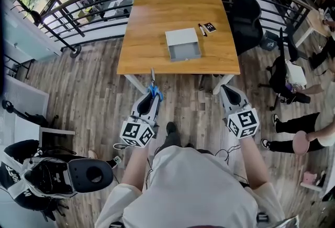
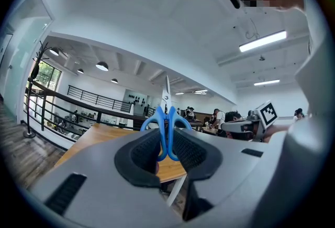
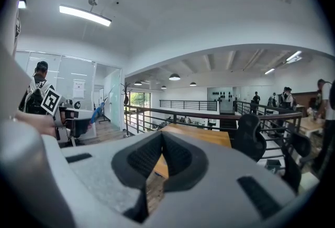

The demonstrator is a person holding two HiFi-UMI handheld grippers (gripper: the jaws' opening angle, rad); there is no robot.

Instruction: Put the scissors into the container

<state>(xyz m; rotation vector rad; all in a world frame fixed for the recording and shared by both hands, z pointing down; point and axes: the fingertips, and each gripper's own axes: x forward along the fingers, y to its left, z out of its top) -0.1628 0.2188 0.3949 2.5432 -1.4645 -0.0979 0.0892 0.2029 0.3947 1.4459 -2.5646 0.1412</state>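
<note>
A pair of blue-handled scissors point(image 1: 153, 88) is clamped by its handles in my left gripper point(image 1: 152, 95), with the steel blades pointing toward the table's near edge. In the left gripper view the scissors point(image 2: 167, 117) stand upright between the pads, and that gripper point(image 2: 167, 138) is shut on them. The grey open container point(image 1: 183, 44) rests in the middle of the wooden table point(image 1: 146, 59), well beyond both grippers. My right gripper point(image 1: 229, 91) hangs short of the table's near right corner. Its pads point(image 3: 172, 156) meet with nothing between them.
A black marker point(image 1: 202, 29) and a small black card point(image 1: 210, 26) lie to the right of the container. A black office chair point(image 1: 246, 14) stands at the table's right side. A metal railing point(image 1: 94, 4) runs behind the table. Seated people point(image 1: 298, 138) are at the right, and dark equipment point(image 1: 57, 174) sits at the lower left.
</note>
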